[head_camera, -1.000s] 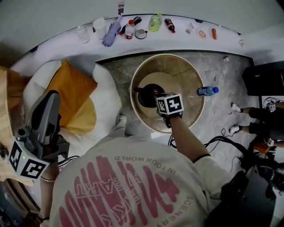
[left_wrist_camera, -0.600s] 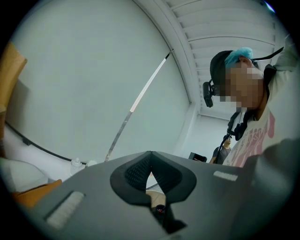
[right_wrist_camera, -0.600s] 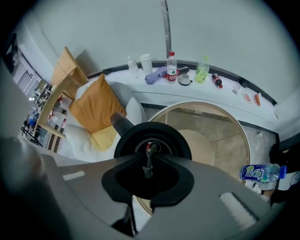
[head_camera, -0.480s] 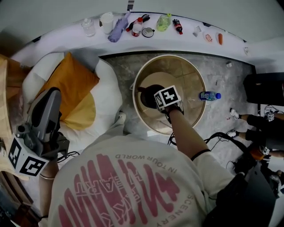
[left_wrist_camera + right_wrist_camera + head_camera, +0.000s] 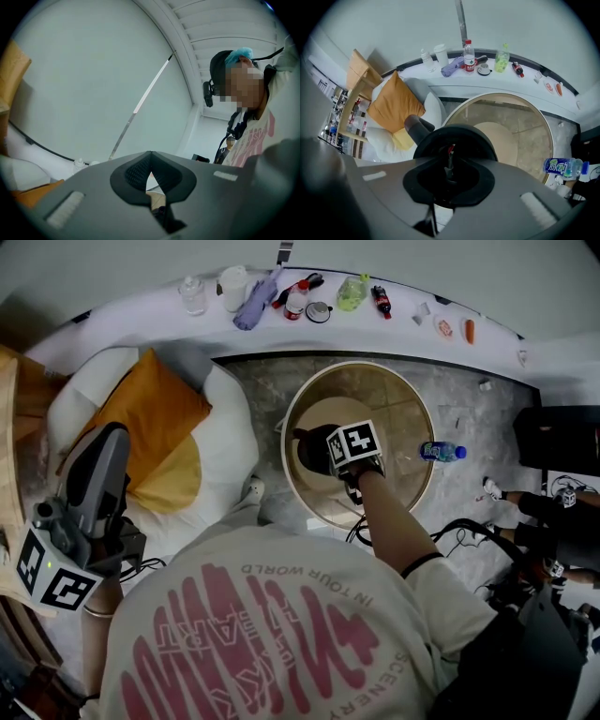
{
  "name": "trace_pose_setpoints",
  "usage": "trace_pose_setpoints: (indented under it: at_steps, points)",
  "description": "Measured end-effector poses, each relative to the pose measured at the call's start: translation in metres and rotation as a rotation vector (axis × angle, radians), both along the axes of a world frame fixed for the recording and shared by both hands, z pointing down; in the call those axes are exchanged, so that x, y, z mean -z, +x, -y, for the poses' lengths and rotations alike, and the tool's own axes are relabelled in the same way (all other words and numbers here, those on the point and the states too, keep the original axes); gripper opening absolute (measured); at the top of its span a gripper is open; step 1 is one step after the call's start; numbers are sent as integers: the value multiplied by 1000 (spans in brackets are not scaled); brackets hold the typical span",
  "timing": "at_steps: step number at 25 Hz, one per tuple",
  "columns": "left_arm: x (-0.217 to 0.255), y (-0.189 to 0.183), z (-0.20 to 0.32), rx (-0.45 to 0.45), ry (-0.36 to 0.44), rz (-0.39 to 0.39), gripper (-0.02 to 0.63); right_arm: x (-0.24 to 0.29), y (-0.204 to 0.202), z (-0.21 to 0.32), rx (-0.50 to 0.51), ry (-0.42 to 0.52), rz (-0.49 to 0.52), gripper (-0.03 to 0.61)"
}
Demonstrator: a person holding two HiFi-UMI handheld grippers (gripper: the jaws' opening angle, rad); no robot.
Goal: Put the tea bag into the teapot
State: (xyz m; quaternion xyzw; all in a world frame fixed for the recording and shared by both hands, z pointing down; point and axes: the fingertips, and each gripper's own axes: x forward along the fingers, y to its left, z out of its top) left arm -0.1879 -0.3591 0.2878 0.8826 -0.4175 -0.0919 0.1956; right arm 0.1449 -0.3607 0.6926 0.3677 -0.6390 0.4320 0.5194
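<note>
A black teapot (image 5: 312,450) stands in the middle of a round table (image 5: 405,418). My right gripper (image 5: 449,162) hangs straight over the teapot's open top (image 5: 454,136), and its marker cube (image 5: 354,444) covers the jaws in the head view. The jaws are closing, with a thin strip with a red tip, the tea bag's tag (image 5: 450,154), pinched between the pads. The bag itself is hidden. My left gripper (image 5: 150,164) is held far out to the left above a cushion, shut and empty.
A water bottle (image 5: 441,452) lies at the table's right edge. An orange cushion (image 5: 150,423) rests on a white seat at the left. Several bottles and cups line the curved white ledge (image 5: 394,334) behind. A person's shoes (image 5: 492,488) and cables lie on the floor at the right.
The right gripper has shifted slightly over the teapot and its cube has tilted a little. The left gripper has stayed where it was.
</note>
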Motion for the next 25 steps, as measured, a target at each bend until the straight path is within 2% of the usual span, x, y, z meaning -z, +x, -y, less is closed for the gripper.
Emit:
trace_pose_setpoints:
  at_steps: [8,18,25]
  points:
    - [1,0,0,-4,-1,-11,9,3,-1,-1,-13,26,11,21]
    - [6,3,2,-20,13,-22,9,19,8,-1,-100,59,77,109]
    - [9,11,2,-65,32,-39,9,39,16,-8,-204,113,136,120]
